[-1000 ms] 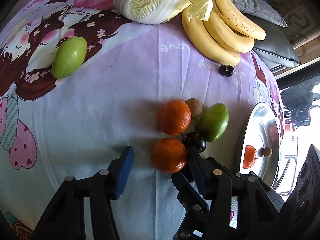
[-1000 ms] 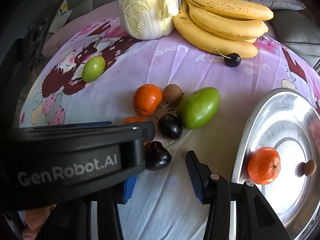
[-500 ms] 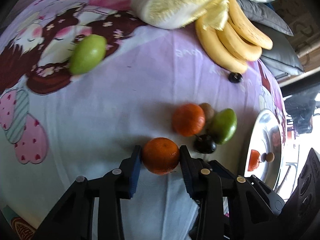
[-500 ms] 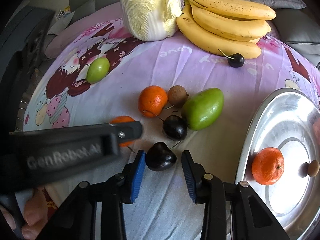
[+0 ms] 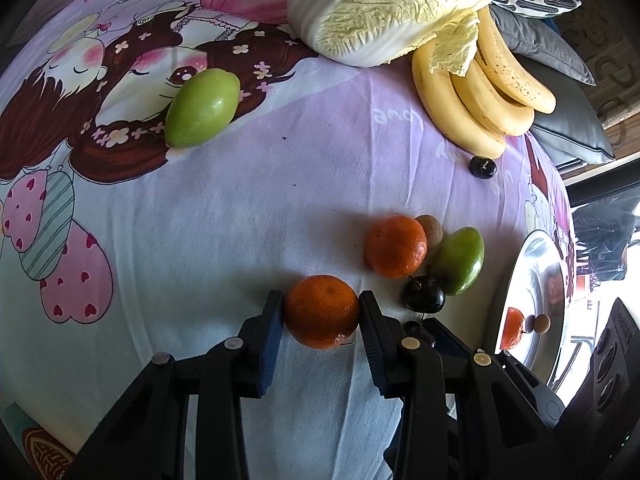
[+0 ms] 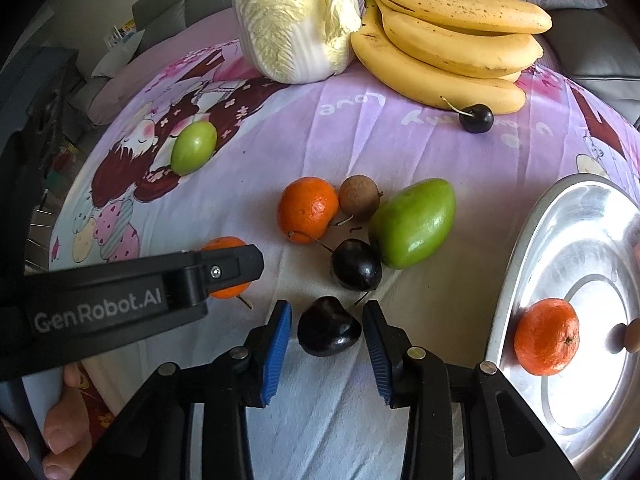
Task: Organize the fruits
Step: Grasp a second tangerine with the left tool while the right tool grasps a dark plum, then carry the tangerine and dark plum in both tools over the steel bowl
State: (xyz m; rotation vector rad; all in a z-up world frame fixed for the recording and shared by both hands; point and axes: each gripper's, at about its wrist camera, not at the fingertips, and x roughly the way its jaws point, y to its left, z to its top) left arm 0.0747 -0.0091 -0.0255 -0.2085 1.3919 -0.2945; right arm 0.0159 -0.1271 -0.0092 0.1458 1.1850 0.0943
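left wrist view: the left tongs [image 5: 322, 312] are clamped on an orange [image 5: 321, 311] lying on the cloth [image 5: 248, 216], both pads touching its sides. right wrist view: the right tongs [image 6: 326, 326] stand apart around a dark cherry [image 6: 329, 331], small gaps either side, near the metal tray [image 6: 520, 248].

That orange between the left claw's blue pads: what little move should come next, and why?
Probably lift it and carry it right toward the silver tray. The left claw has its pads against both sides of the orange, which looks gripped, and another orange already sits in that tray.
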